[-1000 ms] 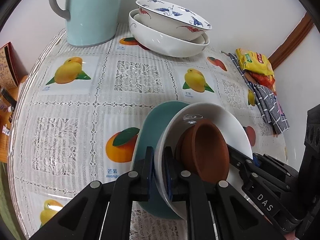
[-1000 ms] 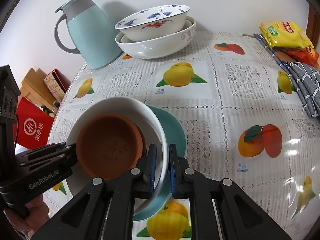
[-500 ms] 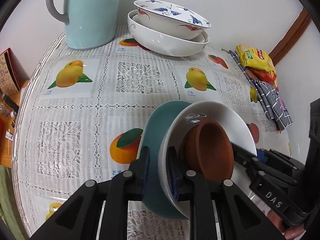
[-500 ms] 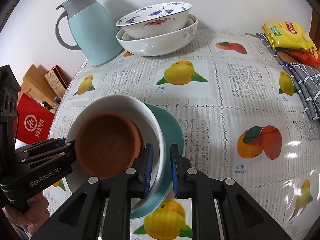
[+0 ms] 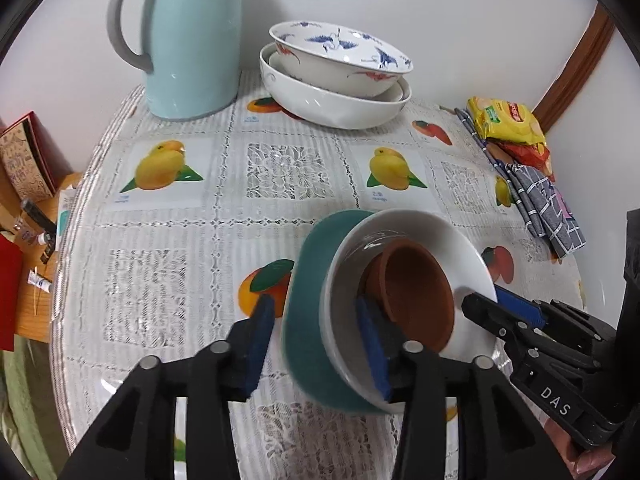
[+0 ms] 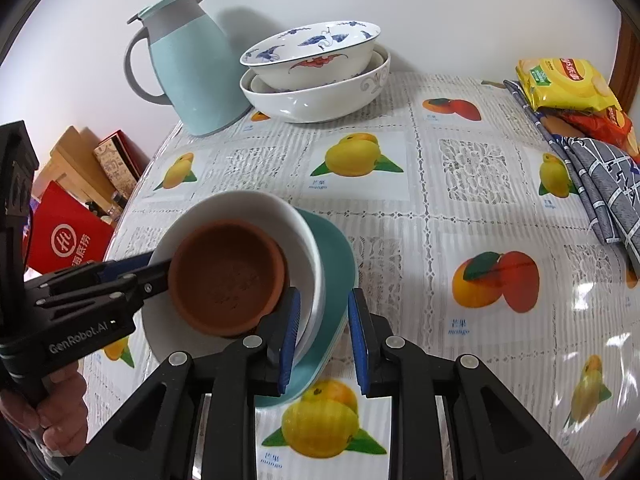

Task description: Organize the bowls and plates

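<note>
A stack of a teal ceramic plate (image 6: 340, 264), a white ceramic bowl (image 6: 248, 208) and a small brown terracotta bowl (image 6: 228, 276) sits on the near part of the counter (image 6: 472, 208), which is covered with a lace cloth printed with fruit. The left hand-held gripper (image 5: 320, 344) straddles the stack's rim with its jaws partly spread, having just been opening, and its blue pads stand clear of the plate. The right hand-held gripper (image 6: 324, 336) straddles the opposite rim, its jaws likewise just opened a little. Farther back stand a pale blue jug with a grey handle (image 6: 192, 68) and, beside it, a blue-and-red painted bowl (image 6: 312, 56) nested in a large white bowl (image 6: 320, 96). Yellow snack packets (image 6: 560, 84) and a grey checked cloth (image 6: 600, 184) lie along the far right edge.
</note>
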Motion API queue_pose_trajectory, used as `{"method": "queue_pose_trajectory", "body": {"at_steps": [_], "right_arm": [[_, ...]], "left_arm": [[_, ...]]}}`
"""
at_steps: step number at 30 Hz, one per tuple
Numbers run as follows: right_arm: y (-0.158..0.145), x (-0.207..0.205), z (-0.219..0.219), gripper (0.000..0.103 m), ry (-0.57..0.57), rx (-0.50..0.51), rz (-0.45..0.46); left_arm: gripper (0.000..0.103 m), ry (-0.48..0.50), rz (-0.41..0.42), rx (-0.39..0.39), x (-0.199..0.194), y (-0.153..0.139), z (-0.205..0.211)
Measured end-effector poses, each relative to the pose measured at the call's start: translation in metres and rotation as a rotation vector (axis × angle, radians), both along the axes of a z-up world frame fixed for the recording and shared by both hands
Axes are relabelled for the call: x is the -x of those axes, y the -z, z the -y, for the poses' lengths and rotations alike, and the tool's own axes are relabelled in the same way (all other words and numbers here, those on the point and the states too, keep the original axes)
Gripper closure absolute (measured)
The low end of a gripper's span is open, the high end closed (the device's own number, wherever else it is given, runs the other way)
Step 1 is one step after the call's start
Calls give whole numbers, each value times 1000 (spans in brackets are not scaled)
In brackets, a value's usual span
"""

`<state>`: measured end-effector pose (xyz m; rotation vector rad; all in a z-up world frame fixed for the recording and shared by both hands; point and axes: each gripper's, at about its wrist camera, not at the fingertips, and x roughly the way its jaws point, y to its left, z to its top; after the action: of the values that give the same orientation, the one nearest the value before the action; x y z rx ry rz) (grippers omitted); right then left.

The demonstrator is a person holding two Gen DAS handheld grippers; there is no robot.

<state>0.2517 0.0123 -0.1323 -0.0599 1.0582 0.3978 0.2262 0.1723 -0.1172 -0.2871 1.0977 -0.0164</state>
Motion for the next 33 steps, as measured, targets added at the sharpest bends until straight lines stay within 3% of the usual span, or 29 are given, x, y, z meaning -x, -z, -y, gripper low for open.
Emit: {"method": "queue_pose_trajectory", "body": {"at_steps": [9, 14, 18, 20, 26, 33], "right_arm": [[-35, 44, 18, 71, 43, 35, 108], [-61, 70, 47, 60, 112, 19, 172], [-79, 96, 68, 40, 178, 99, 246], [-85, 106, 80, 39, 207, 111, 244], [-100, 141, 118, 39, 284, 81, 265], [-105, 186, 149, 35, 317, 45, 293]], "left_arm": [[55, -20, 73, -21, 40, -35, 9], [47, -12, 142, -46, 65, -63, 32], [41, -10, 199, -73, 85, -84, 54], [33, -8, 230, -81, 95, -93, 66], [26, 8, 299, -132, 126, -112, 108], [20, 13, 320, -140, 157, -117, 134]]}}
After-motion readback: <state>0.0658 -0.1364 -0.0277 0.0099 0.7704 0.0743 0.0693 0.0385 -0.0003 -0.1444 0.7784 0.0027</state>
